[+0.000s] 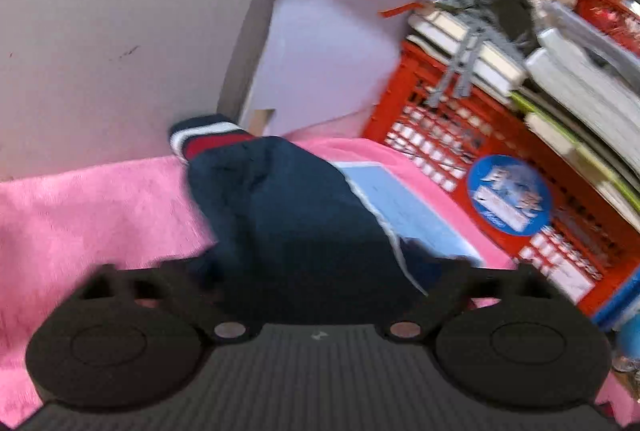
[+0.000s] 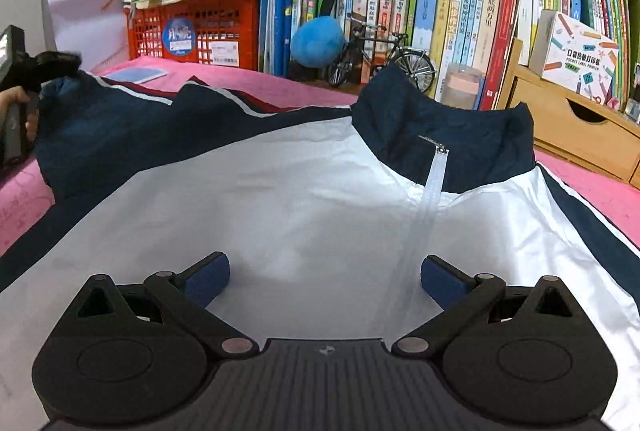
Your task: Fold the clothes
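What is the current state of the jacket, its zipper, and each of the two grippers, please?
jacket: spread front-up on the pink blanket, not yet folded.
zipper: closed up to the collar.
sleeve: lifted, its end between the left gripper's fingers.
left gripper: around the sleeve; closure unclear.
right gripper: open, empty, above the jacket's chest.

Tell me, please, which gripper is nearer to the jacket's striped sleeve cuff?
Left. The left gripper is on that navy sleeve, with the striped cuff just ahead. The right gripper is open over the jacket's white front, beside the zipper.
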`<state>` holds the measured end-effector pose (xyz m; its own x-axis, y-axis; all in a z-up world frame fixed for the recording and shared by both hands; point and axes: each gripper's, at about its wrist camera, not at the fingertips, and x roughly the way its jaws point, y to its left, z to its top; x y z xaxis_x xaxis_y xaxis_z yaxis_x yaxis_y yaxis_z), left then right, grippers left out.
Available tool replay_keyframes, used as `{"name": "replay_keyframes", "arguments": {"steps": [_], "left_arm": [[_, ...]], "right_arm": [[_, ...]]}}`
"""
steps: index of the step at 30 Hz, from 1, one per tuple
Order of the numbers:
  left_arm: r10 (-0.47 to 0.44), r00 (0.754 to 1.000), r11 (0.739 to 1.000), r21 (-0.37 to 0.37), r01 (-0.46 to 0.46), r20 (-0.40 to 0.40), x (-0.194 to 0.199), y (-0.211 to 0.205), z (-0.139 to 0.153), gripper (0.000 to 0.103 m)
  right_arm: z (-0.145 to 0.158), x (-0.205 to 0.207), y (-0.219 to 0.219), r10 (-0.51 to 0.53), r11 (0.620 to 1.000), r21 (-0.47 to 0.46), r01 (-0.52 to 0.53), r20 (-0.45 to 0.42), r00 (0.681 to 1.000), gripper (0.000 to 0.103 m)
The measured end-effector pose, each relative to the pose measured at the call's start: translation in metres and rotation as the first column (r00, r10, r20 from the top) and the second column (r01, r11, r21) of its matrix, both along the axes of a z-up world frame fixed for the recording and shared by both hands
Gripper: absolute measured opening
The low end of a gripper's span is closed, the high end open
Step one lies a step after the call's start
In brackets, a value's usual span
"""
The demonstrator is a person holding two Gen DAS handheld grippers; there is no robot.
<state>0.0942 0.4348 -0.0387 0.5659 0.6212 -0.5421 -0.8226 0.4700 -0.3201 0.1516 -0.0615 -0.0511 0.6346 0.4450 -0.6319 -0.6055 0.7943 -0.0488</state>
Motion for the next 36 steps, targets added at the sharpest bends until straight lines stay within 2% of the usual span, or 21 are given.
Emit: {"name": "replay_keyframes", "arguments": {"steps": [1, 2, 3, 4, 6, 8, 10, 12, 14, 16, 18, 19, 20, 22, 23, 26, 28, 31, 33, 34, 36], "left_arm": [[0.009, 1.000, 1.000, 0.013, -0.009, -0.009, 0.000, -0.001, 0.002, 0.023], [0.018, 1.000, 0.999, 0.046, -0.018, 0.009, -0.002, -0.005, 0.005, 0.010], [0.023, 1.000, 0.992, 0.122, -0.025, 0.019, -0.004, -0.011, 0.012, 0.004], [0.027, 0.999, 0.978, 0.209, -0.031, 0.025, -0.005, -0.019, 0.019, 0.004], [0.053, 0.998, 0.921, 0.388, -0.041, -0.022, 0.003, -0.032, 0.033, 0.004], [0.082, 0.996, 0.882, 0.467, -0.058, -0.032, 0.010, -0.034, 0.046, 0.004], [0.140, 0.990, 0.863, 0.493, -0.112, -0.021, 0.013, -0.033, 0.053, 0.004], [0.188, 0.979, 0.872, 0.472, -0.132, -0.073, 0.022, -0.029, 0.050, 0.004], [0.202, 0.954, 0.903, 0.419, -0.094, -0.222, 0.038, -0.021, 0.038, 0.005], [0.191, 0.922, 0.918, 0.393, -0.047, -0.336, 0.047, -0.024, 0.026, 0.008], [0.169, 0.903, 0.912, 0.410, 0.008, -0.394, 0.052, -0.037, 0.021, 0.026], [0.157, 0.898, 0.912, 0.410, 0.028, -0.411, 0.054, -0.043, 0.020, 0.031], [0.147, 0.896, 0.914, 0.404, 0.039, -0.420, 0.053, -0.048, 0.021, 0.038], [0.139, 0.896, 0.929, 0.370, 0.029, -0.421, 0.052, -0.055, 0.025, 0.060], [0.127, 0.906, 0.944, 0.329, 0.014, -0.404, 0.045, -0.061, 0.027, 0.080], [0.062, 0.944, 0.984, 0.180, -0.002, -0.325, 0.020, -0.088, 0.030, 0.079], [0.007, 0.957, 0.988, 0.149, 0.037, -0.291, 0.003, -0.122, 0.031, 0.079], [-0.042, 0.962, 0.973, 0.206, 0.100, -0.269, -0.022, -0.173, 0.043, 0.079], [-0.191, 0.958, 0.940, 0.243, 0.242, -0.216, -0.029, -0.203, 0.052, 0.080], [-0.270, 0.942, 0.915, 0.253, 0.316, -0.199, -0.027, -0.216, 0.055, 0.080], [-0.451, 0.871, 0.838, 0.244, 0.489, -0.195, -0.012, -0.245, 0.056, 0.082]], "right_arm": [[0.000, 0.000, 0.000, 0.000, 1.000, -0.001, 0.000, 0.001, 1.000, 0.103], [0.000, -0.001, 0.001, 0.000, 1.000, -0.004, 0.000, 0.007, 1.000, 0.103], [0.001, -0.002, 0.002, 0.000, 1.000, -0.012, 0.000, 0.017, 1.000, 0.103], [0.002, -0.004, 0.004, 0.005, 1.000, -0.024, -0.004, 0.034, 0.999, 0.103], [0.004, -0.009, 0.011, 0.022, 0.999, -0.049, -0.018, 0.071, 0.997, 0.103], [0.008, -0.006, 0.021, 0.043, 0.998, -0.050, -0.039, 0.080, 0.996, 0.103], [0.012, 0.001, 0.031, 0.051, 0.998, -0.029, -0.049, 0.067, 0.996, 0.103], [0.015, 0.011, 0.040, 0.052, 0.999, -0.007, -0.051, 0.055, 0.997, 0.103], [0.016, 0.020, 0.047, 0.047, 0.999, -0.004, -0.047, 0.045, 0.998, 0.103], [0.013, 0.027, 0.051, 0.060, 0.998, 0.013, -0.060, 0.009, 0.998, 0.103], [0.010, 0.035, 0.056, 0.072, 0.997, 0.033, -0.071, -0.032, 0.997, 0.103], [0.008, 0.039, 0.059, 0.078, 0.997, 0.033, -0.076, -0.051, 0.996, 0.103], [0.005, 0.043, 0.063, 0.082, 0.996, 0.033, -0.080, -0.068, 0.994, 0.103], [-0.001, 0.053, 0.074, 0.076, 0.997, 0.021, -0.075, -0.080, 0.994, 0.103], [-0.001, 0.057, 0.081, 0.074, 0.997, 0.017, -0.072, -0.081, 0.994, 0.103], [-0.004, 0.071, 0.117, 0.100, 0.995, 0.012, -0.100, -0.060, 0.993, 0.103], [-0.003, 0.086, 0.138, 0.116, 0.993, 0.020, -0.115, -0.079, 0.990, 0.103], [0.005, 0.091, 0.144, 0.080, 0.997, -0.005, -0.082, -0.123, 0.989, 0.103], [0.014, 0.082, 0.113, 0.100, 0.995, 0.017, -0.099, -0.086, 0.991, 0.103], [0.018, 0.077, 0.098, 0.110, 0.994, 0.028, -0.108, -0.067, 0.992, 0.103], [0.022, 0.073, 0.058, 0.089, 0.995, 0.041, -0.087, -0.051, 0.995, 0.103]]}}
